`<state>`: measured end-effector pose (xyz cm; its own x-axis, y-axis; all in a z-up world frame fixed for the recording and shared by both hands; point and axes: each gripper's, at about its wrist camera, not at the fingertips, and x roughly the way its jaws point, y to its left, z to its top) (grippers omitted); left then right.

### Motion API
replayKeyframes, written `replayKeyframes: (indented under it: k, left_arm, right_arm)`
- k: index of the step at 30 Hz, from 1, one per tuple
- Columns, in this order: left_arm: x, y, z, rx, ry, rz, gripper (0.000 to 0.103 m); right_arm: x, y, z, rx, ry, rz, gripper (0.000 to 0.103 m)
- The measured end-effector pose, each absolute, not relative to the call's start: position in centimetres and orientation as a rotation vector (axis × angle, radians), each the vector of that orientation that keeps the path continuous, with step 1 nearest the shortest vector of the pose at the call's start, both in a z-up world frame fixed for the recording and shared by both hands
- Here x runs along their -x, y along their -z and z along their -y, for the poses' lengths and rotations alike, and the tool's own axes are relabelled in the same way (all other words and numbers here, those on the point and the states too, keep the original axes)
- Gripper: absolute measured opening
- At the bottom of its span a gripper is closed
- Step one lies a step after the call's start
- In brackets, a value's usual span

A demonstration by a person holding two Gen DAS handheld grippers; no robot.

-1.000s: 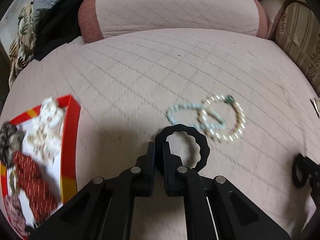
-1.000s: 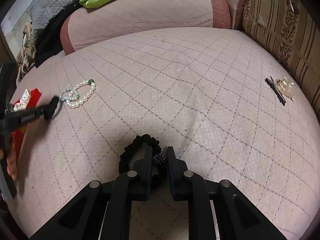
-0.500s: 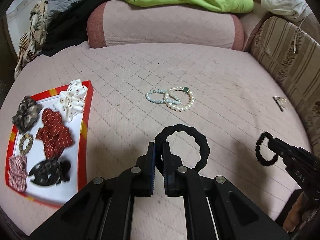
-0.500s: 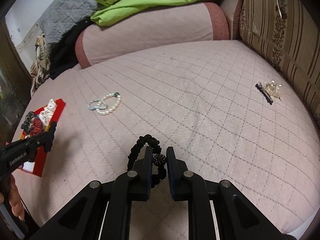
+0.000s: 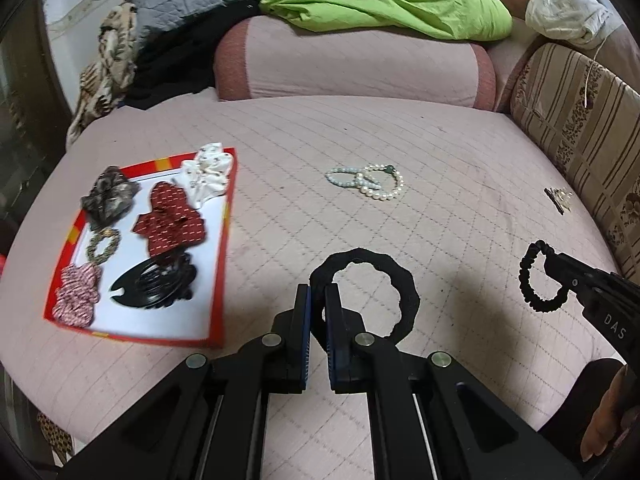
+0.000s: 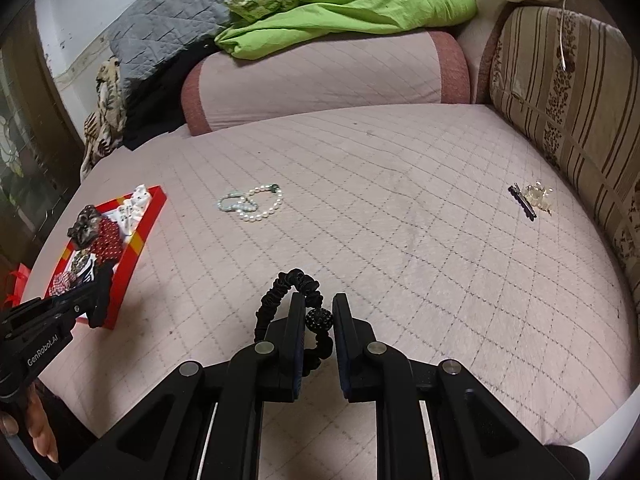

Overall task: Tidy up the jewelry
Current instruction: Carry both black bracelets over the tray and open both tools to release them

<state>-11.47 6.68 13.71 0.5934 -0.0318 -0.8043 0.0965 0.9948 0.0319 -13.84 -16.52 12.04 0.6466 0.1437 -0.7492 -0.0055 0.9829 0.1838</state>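
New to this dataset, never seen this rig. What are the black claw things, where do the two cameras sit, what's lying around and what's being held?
There is no robot here: a person holds a black two-finger gripper in each hand, and a fisheye camera on each looks forward along its fingers.

In the left wrist view, the left gripper is shut on a plain black ring-shaped hair tie.

In the right wrist view, the right gripper is shut on a black ruffled hair tie with a studded black bead.

Both are above a pink quilted cushion. On it lie:
- a red-rimmed white tray holding fabric scrunchies and a black hair claw
- a loose white pearl bracelet overlapping a pale blue bead bracelet
- a black hair pin beside a small clear clip, near the striped cushion.
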Motion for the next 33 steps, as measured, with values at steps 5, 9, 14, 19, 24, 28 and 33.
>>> replayKeyframes:
  k: [5, 9, 14, 19, 24, 28, 33]
  left_arm:
    - [12.8, -14.6, -7.3, -0.080, 0.044, -0.906, 0.006]
    - [13.5, -15.1, -7.5, -0.091, 0.021, -0.885, 0.006]
    - [14.0, -15.5, -8.2, -0.074, 0.013, -0.879, 0.006]
    - [14.4, -15.7, -9.2, -0.054, 0.007, -0.873, 0.006]
    - [14.8, -15.8, -10.5, -0.029, -0.008, -0.872, 0.006]
    - [15.0, -15.6, -11.8, -0.006, -0.023, -0.878, 0.006]
    - [15.1, -15.3, -13.6, 0.029, -0.047, -0.886, 0.006]
  right_arm:
    - [14.7, -12.7, 14.9, -0.151, -0.101, -0.864, 0.015]
    - [15.3, -13.2, 13.6, -0.131, -0.118, -0.862, 0.015]
    - [15.7, -14.0, 11.9, -0.105, -0.133, -0.866, 0.015]
    - [16.2, -14.6, 10.1, -0.074, -0.149, -0.865, 0.015]
    - [16.5, -14.9, 8.3, -0.048, -0.173, -0.868, 0.015]
    - [16.8, -15.2, 6.9, -0.023, -0.189, -0.869, 0.015]
    - [16.8, -15.5, 5.5, 0.003, -0.205, -0.869, 0.015]
